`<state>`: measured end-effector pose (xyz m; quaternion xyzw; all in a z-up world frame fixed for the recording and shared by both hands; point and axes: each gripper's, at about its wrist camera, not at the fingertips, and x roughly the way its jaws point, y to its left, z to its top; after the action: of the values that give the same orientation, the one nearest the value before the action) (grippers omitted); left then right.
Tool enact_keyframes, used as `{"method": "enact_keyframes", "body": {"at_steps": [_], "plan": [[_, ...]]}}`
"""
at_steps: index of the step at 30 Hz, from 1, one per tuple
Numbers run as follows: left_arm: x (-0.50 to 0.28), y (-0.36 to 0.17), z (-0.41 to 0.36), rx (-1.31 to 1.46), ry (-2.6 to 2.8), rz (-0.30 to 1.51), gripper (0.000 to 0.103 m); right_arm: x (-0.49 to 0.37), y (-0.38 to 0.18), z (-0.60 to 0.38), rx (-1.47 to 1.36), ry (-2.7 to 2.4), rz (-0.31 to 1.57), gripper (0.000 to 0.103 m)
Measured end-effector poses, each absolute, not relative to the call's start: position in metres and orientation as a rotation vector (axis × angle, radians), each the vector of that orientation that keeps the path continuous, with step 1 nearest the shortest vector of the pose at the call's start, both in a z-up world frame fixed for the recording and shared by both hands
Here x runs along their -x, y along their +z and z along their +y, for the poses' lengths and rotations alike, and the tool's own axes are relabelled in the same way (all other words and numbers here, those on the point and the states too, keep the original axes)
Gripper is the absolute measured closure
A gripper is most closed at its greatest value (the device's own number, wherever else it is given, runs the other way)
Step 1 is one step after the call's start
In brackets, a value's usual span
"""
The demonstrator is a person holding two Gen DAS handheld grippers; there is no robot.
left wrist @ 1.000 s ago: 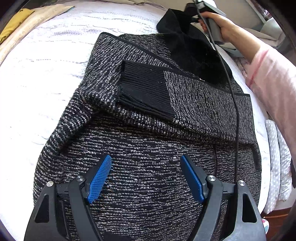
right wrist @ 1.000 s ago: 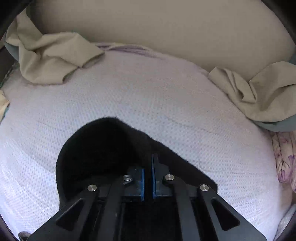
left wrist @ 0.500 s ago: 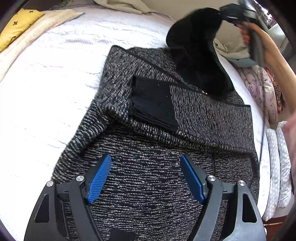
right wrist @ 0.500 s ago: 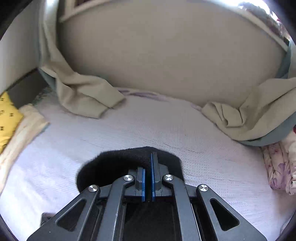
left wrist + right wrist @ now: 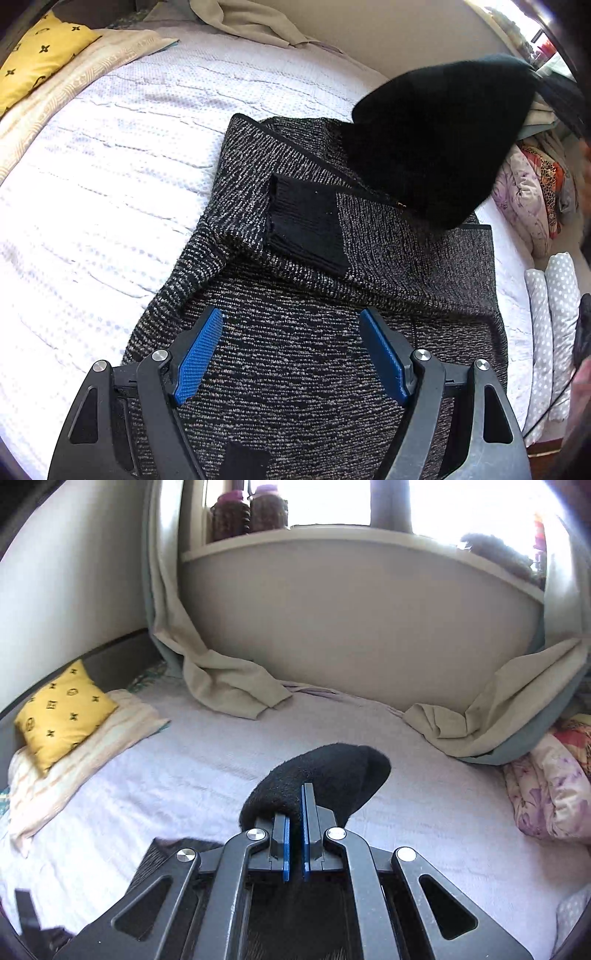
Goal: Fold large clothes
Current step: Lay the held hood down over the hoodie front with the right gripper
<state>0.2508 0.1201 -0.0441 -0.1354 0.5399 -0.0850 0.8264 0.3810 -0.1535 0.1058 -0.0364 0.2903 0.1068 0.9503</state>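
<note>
Two grippers: the right gripper (image 5: 293,812) has its fingers pinching the black fleece hood (image 5: 436,136), lifted at 2 o'clock above the knit coat (image 5: 314,332) lying on the bed (image 5: 110,184); the left gripper (image 5: 291,354) hovers spread over its body. Best to carry the hood toward 7 o'clock, lay it flat, edges aligned. Right gripper is cut off in left view; coat's near hem hidden.

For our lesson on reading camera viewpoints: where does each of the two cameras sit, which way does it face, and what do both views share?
Left wrist: on the open left gripper, angled down at the speckled black-and-grey knitted garment on the white textured bedspread.
Right wrist: on the right gripper, shut on the garment's black fuzzy hood, facing the window wall.
Shared: the hood, bedspread, yellow patterned cushion.
</note>
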Motion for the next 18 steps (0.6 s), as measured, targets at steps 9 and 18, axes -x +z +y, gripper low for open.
{"method": "enact_keyframes", "body": {"at_steps": [9, 18], "plan": [[-0.246, -0.031, 0.128, 0.324, -0.163, 1.114, 0.024, -0.277, 0.098, -0.167, 0.132, 0.263, 0.580, 0.103], [-0.239, -0.026, 0.121, 0.275, -0.154, 1.104, 0.024, -0.221, 0.026, -0.157, 0.172, 0.264, 0.674, 0.103]]}}
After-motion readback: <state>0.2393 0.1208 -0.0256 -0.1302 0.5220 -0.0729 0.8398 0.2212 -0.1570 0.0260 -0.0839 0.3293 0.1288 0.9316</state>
